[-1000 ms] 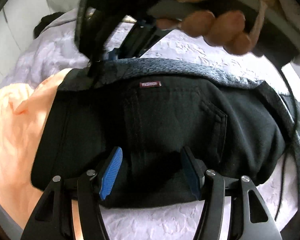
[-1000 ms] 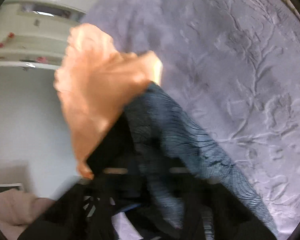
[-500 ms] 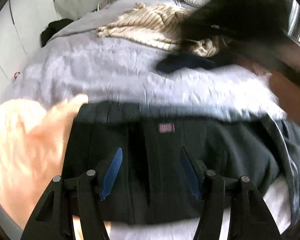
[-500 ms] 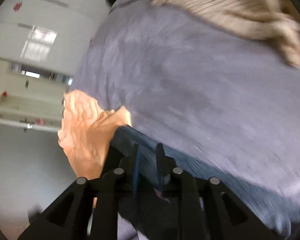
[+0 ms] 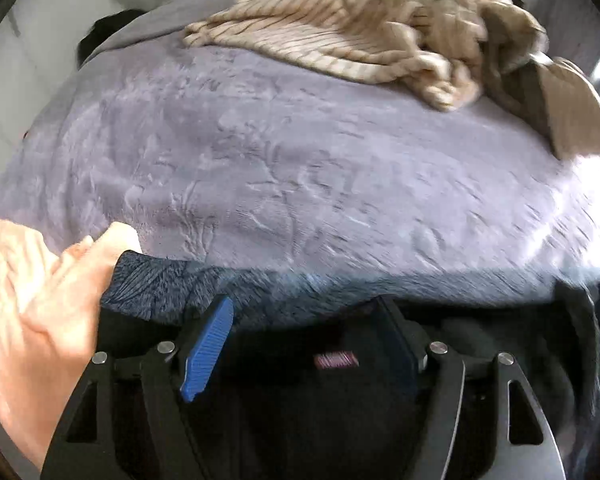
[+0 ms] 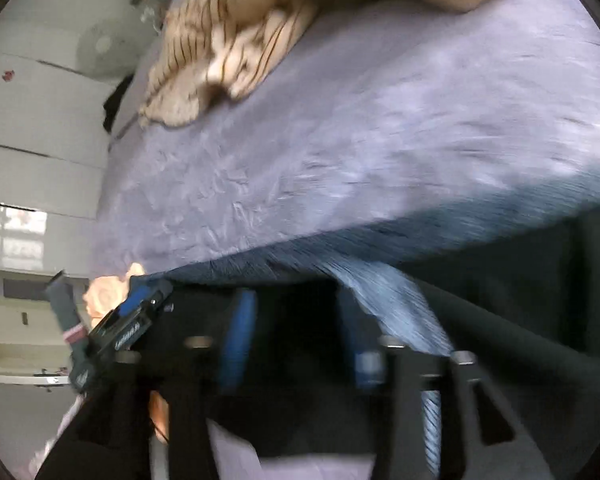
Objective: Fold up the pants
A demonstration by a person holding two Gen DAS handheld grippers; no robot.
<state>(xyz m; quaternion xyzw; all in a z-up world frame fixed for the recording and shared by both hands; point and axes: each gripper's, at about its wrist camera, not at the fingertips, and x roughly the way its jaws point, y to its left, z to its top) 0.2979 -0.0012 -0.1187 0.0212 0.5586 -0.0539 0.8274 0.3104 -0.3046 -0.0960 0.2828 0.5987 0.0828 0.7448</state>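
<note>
Both tongs, your left tongs [image 5: 306,350] and right tongs [image 6: 300,340], have just opened over the black pants [image 5: 340,412] (nothing gripped); beyond lies the lilac bed [image 5: 300,168] with a striped garment [image 5: 340,28] and an orange cloth [image 5: 24,304].

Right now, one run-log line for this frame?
left gripper: open over black pants | right gripper: open, jaws just opened | pants: folded on bed

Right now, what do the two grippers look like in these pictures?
The left gripper has black angular linkage arms with silver pivot screws and ribbed blue pads on its fingers. The right gripper, blurred, shows the same black frame and blue pads. No sleeve shows.
</note>
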